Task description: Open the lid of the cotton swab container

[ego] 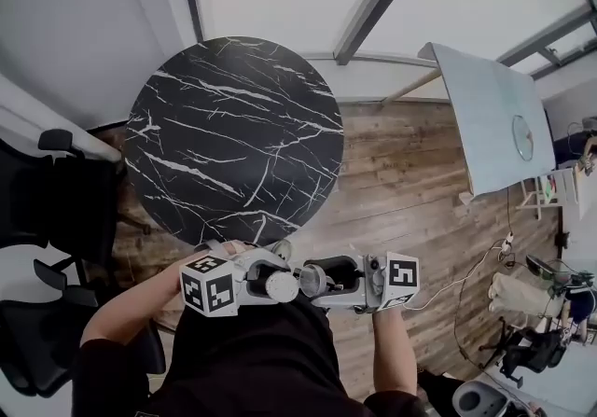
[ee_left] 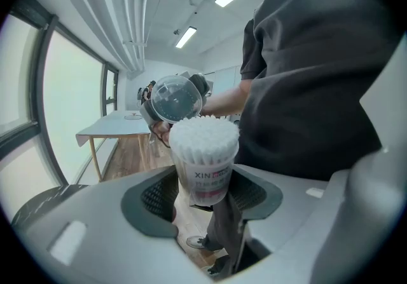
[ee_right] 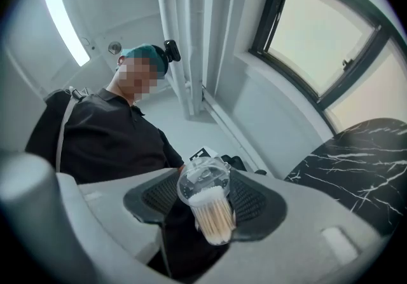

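Note:
I hold both grippers close to my chest, facing each other. My left gripper [ego: 277, 285] [ee_left: 203, 195] is shut on the cotton swab container [ee_left: 205, 175], a clear cup with a printed label. Its mouth is uncovered and the white swab tips [ee_left: 203, 140] stand bare. My right gripper [ego: 319, 279] [ee_right: 205, 192] is shut on the clear round lid [ee_right: 203, 179] [ee_left: 173, 98], which hangs off the cup, just beyond its mouth. In the right gripper view the container [ee_right: 213, 219] shows right behind the lid, with its tan sticks visible.
A round black marble table [ego: 233, 135] [ee_right: 362, 155] stands ahead of me on a wooden floor [ego: 401, 191]. Black office chairs [ego: 56, 210] are at my left. A pale tabletop [ego: 485, 117] stands at the right, with cables and clutter beyond it.

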{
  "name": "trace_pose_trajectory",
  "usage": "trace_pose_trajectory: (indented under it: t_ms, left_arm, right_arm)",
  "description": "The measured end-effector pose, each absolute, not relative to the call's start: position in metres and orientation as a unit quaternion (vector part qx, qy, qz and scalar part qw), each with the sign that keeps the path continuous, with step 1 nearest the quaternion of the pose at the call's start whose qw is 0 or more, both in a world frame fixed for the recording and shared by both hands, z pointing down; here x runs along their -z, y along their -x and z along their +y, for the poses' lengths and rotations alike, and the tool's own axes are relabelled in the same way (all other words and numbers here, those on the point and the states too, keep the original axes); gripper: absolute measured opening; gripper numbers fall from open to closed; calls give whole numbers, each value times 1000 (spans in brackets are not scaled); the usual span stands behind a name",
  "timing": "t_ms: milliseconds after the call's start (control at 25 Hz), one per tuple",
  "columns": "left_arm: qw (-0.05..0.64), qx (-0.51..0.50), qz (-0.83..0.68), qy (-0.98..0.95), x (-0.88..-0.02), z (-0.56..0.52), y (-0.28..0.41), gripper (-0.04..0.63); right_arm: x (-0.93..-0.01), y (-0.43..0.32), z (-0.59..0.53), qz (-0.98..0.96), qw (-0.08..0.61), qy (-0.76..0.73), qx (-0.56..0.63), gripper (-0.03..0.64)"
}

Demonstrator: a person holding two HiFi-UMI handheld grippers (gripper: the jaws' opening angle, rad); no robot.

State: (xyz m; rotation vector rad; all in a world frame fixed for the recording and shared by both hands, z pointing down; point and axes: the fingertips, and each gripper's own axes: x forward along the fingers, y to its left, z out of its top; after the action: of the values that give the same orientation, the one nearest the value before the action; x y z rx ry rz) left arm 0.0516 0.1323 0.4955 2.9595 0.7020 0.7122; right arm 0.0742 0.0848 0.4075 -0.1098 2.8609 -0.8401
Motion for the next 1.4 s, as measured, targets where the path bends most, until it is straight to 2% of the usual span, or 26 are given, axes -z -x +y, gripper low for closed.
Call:
trace_pose_trajectory:
  t_ms: [200, 520, 840, 1160, 1400]
  left_arm:
    - [7, -223, 225, -948, -490, 133, -51, 255]
    - [7, -230, 220, -948, -493, 136, -51, 255]
    - [12, -272, 165, -948, -511, 114, -46, 256]
    - [24, -319, 31, -947, -527, 72, -51, 258]
    - [15, -316, -14, -949, -529, 61, -56, 258]
  right_arm:
    - [-406, -78, 87, 955, 101, 28, 277, 251]
    - [-408, -77, 89, 953, 98, 28, 286, 251]
    - [-412, -86, 66, 954, 40, 153, 256, 275]
    - [-402, -92, 41, 919, -102, 353, 147, 278]
    - [-413, -96, 33, 863, -107, 463, 171, 262]
